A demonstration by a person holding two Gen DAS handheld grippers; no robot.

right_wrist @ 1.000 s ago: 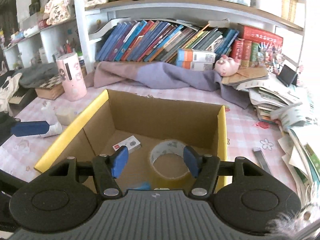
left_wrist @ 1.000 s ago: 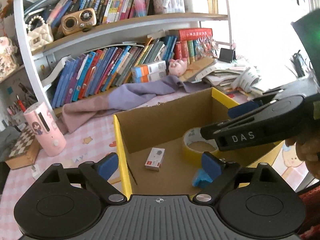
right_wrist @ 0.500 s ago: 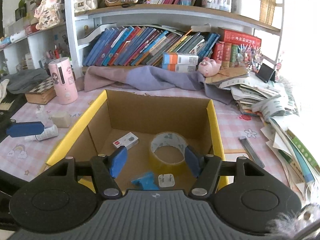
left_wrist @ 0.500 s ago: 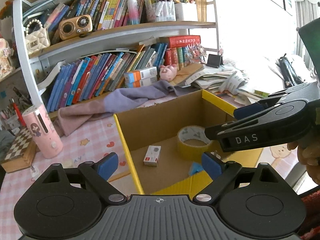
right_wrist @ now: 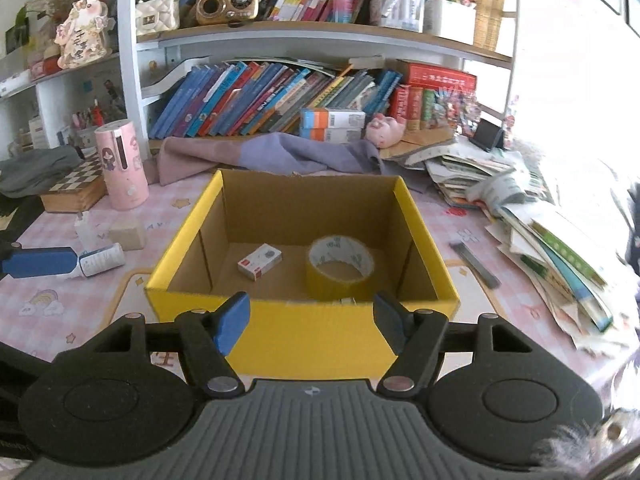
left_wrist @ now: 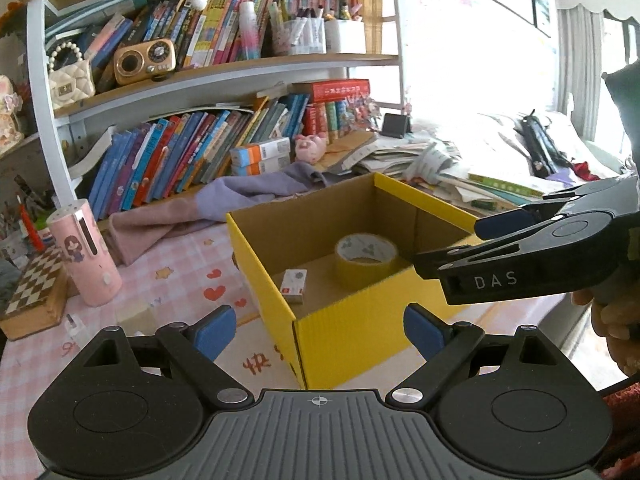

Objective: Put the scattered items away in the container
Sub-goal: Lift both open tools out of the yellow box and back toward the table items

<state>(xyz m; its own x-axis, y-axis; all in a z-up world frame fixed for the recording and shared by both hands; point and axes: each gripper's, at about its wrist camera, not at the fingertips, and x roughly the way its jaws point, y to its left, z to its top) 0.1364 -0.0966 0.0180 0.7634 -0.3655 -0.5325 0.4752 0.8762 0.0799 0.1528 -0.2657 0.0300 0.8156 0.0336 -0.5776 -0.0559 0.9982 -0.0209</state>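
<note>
Now both grippers are backing away from the yellow cardboard box, whose near wall is filling the foreground where, a second ago, the cameras were looking down into it.

Going left to right in the right wrist view: a pink cylinder is standing far left beside a chessboard box. Nearer, a small tan block and a white tube are lying loose on the pink tablecloth — the tube just beside the blue tip of the left gripper. That gripper's fingers are standing wide apart with nothing between them.

Inside the box, a small white-and-red box is lying left of a yellow tape roll. A small white item is just peeking over the near rim, mostly hidden. Half a second ago a blue piece was lying beside it; the near wall is hiding that spot now.

The right gripper is spreading its jaws, empty, so whatever it brought is probably resting in the box already. Right of the box a dark flat strip is lying on the cloth, near the slumped paper pile.

So this drop-off is looking finished — the tube, block and strip are probably what remains to collect.
</note>
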